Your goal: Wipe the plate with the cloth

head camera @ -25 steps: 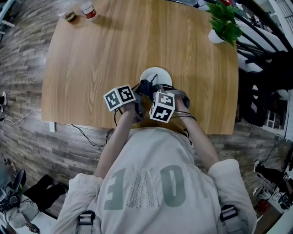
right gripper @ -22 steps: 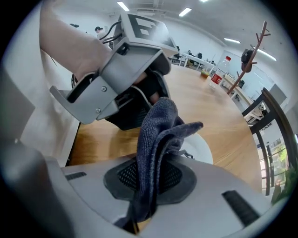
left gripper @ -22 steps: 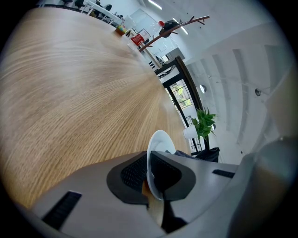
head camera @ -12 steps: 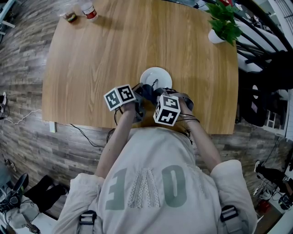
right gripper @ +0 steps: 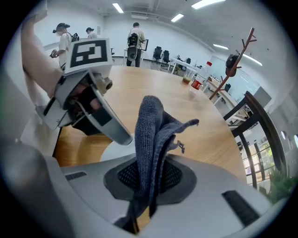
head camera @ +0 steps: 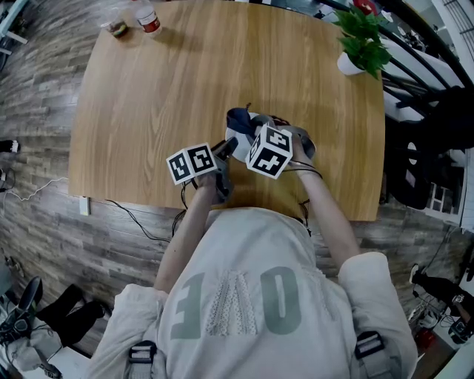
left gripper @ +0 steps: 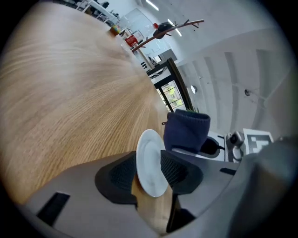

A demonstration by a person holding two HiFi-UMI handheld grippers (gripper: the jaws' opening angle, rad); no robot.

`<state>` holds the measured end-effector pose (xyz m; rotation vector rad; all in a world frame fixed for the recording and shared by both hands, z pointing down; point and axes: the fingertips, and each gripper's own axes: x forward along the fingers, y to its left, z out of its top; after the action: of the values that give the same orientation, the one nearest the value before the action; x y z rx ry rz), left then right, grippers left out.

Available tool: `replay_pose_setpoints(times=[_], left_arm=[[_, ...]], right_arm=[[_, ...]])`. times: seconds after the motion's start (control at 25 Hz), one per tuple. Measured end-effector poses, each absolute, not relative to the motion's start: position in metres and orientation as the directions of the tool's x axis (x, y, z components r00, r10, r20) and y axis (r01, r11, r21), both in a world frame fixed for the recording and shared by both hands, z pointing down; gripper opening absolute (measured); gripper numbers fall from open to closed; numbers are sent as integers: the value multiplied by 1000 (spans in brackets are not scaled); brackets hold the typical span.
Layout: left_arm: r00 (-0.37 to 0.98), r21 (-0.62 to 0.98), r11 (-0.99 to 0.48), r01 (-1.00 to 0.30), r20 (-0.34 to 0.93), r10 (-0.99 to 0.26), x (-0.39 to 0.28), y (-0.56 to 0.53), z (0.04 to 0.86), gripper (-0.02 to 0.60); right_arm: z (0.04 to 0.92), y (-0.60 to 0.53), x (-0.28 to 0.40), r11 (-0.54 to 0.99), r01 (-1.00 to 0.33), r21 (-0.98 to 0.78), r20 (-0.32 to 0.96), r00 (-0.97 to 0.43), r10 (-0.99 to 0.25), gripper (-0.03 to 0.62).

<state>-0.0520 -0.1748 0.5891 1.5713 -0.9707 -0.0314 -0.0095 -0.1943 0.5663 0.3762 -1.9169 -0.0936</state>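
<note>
A small white plate (left gripper: 150, 162) lies on the wooden table (head camera: 163, 89) near the front edge. It sits between the jaws of my left gripper (left gripper: 149, 173), which are opening, and the pads stand off its rim. My right gripper (right gripper: 149, 179) is shut on a dark blue cloth (right gripper: 151, 135), which hangs bunched just above the plate (right gripper: 116, 151). In the head view the cloth (head camera: 238, 121) covers most of the plate (head camera: 258, 118). The left gripper (head camera: 228, 146) is at the plate's near left. The right gripper's marker cube (head camera: 269, 151) is beside it.
Two small bottles (head camera: 144, 16) stand at the table's far left corner. A potted plant (head camera: 361, 37) sits at the far right corner. A dark chair (head camera: 422, 148) stands past the right edge. People stand far off in the room (right gripper: 135, 35).
My right gripper has risen and moved farther across the table, lifting the cloth up off the plate. The left gripper has stayed at the plate's near left.
</note>
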Motion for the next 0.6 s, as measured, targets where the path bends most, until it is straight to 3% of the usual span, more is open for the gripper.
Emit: replay_pose_setpoints(times=[0.16, 0.28, 0.36, 0.6], left_arm=[[623, 794, 49, -606, 512, -591, -59, -171, 586, 164], [605, 806, 72, -588, 497, -622, -70, -171, 581, 168], [597, 818, 87, -569, 484, -640, -78, -172, 579, 204], [512, 807, 154, -570, 496, -701, -114, -173, 582, 204]], right_arm=[[577, -201, -31, 956, -144, 254, 904, -317, -288, 52], [580, -202, -43, 960, -121, 253, 907, -316, -279, 52], [580, -202, -49, 962, -110, 251, 907, -320, -273, 52], [587, -209, -53, 954, -78, 289, 910, -285, -299, 52]])
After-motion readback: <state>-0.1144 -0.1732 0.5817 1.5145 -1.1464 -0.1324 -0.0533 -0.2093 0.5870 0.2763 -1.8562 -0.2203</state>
